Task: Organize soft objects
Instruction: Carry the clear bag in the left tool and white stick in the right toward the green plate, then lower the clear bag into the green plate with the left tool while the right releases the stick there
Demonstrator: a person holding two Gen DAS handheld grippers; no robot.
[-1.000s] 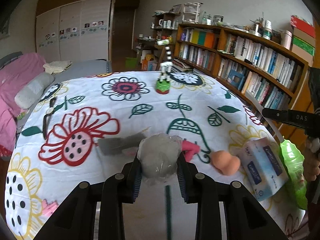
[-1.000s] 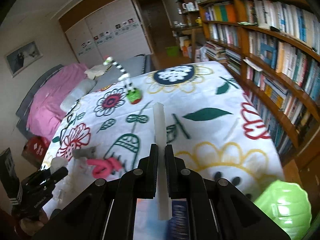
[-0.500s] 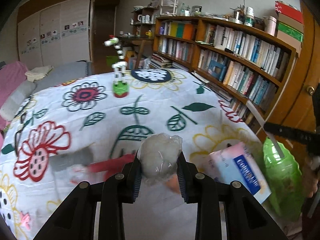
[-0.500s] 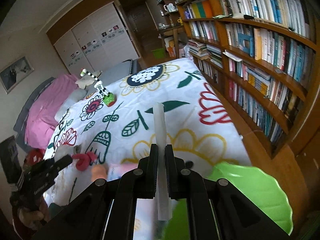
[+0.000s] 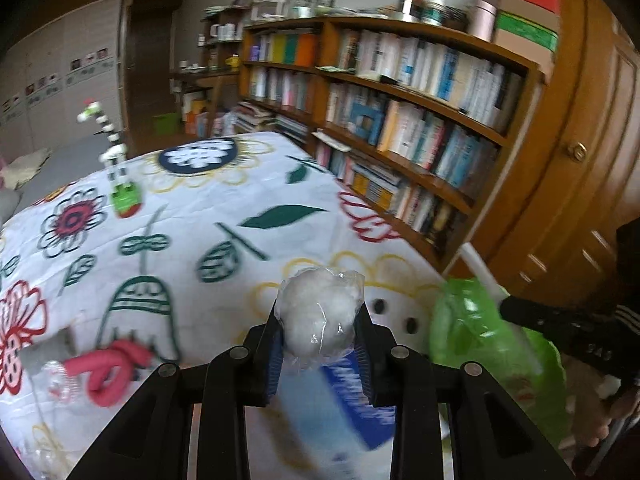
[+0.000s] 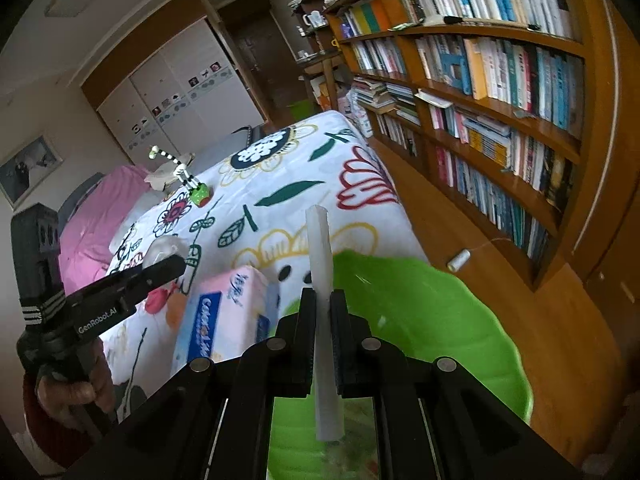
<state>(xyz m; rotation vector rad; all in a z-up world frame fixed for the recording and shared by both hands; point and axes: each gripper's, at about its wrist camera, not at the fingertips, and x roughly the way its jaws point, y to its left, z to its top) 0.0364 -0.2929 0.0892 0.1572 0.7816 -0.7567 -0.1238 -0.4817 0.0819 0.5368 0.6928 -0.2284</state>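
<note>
Far left on the flowered bedspread (image 5: 248,200), a grey blurred piece (image 5: 48,350) lies against a curled pink soft toy (image 5: 106,368), with a crinkled clear wrapper (image 5: 60,380) touching them; farther up the bed, a striped long-necked toy on a green base (image 5: 122,196) stands upright, well apart from the rest; in the middle of the left wrist view, the left gripper (image 5: 320,342) has its fingers (image 5: 276,354) clamped on a white cotton ball in clear plastic (image 5: 320,312), held above the bedspread with the wrap bulging past the fingertips; just beneath it lies a blue-and-pink tissue pack (image 5: 352,404), flat on the bed near its front edge; to the right of the pack sits a bright green leaf-shaped tray (image 5: 480,332), close beside it at the bed's corner; in the right wrist view the right gripper (image 6: 322,334) has its fingers (image 6: 302,340) pressed together on a white foam stick (image 6: 322,272), which runs lengthwise between them and juts out past the tips over the tray's rim (image 6: 440,312); the same view shows the person's left hand (image 6: 76,384) around the other gripper's handle at the left; on the far right, a bookshelf (image 6: 500,92) lines the wall above a wooden floor, where a small white roll (image 6: 458,260) lies.
</note>
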